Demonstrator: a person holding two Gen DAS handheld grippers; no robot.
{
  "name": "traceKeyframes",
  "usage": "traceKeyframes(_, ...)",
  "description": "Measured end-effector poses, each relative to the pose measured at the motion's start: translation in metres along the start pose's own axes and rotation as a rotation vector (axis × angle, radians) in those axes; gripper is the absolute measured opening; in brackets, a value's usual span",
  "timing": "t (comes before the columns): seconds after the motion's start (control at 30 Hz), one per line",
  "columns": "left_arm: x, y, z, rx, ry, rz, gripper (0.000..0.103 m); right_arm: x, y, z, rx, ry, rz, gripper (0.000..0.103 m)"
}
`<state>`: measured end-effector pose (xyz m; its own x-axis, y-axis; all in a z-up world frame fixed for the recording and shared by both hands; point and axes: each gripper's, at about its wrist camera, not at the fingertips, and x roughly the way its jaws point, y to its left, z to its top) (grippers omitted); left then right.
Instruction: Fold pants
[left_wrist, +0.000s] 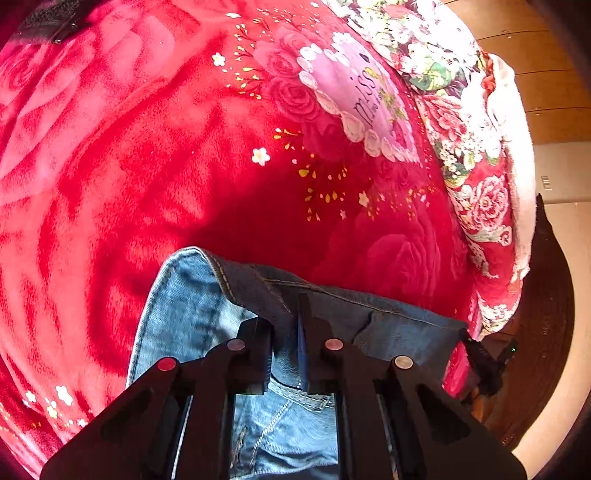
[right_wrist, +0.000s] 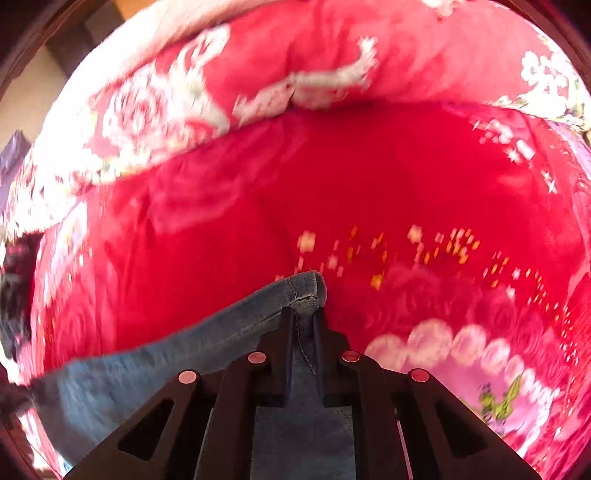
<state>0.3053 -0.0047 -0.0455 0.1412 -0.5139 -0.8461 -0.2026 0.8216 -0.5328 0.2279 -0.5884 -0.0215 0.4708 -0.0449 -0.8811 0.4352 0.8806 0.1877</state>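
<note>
Blue denim pants hang over a red floral blanket. My left gripper is shut on the pants' hemmed edge, with light and darker denim draped around its fingers. In the right wrist view, my right gripper is shut on a stitched corner of the pants, and the cloth stretches away to the lower left. The right wrist view is blurred. The right gripper also shows small at the far end of the denim edge in the left wrist view.
The red blanket covers a bed. A folded floral quilt lies along the bed's right edge, and again along the top in the right wrist view. Wooden floor and dark wooden furniture lie beyond it.
</note>
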Motion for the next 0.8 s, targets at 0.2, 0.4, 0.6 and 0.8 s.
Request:
traceKeyframes(0.2, -0.006, -0.006, 0.005, 0.051, 0.018, 0.081, 0.006, 0.033, -0.019, 0.014, 0.104, 0.063, -0.111, 0.022)
traceKeyframes(0.4, -0.053, 0.018, -0.039, 0.06, 0.072, -0.023, 0.053, -0.003, -0.06, 0.0, 0.182, 0.002, -0.071, 0.041)
traceKeyframes(0.6, -0.026, 0.044, -0.102, -0.074, 0.202, -0.118, 0.053, -0.036, -0.106, -0.048, 0.293, 0.022, -0.045, 0.043)
traceKeyframes(0.8, -0.03, 0.061, -0.105, -0.201, 0.084, -0.226, 0.013, -0.066, -0.117, -0.093, 0.328, 0.04, 0.003, 0.043)
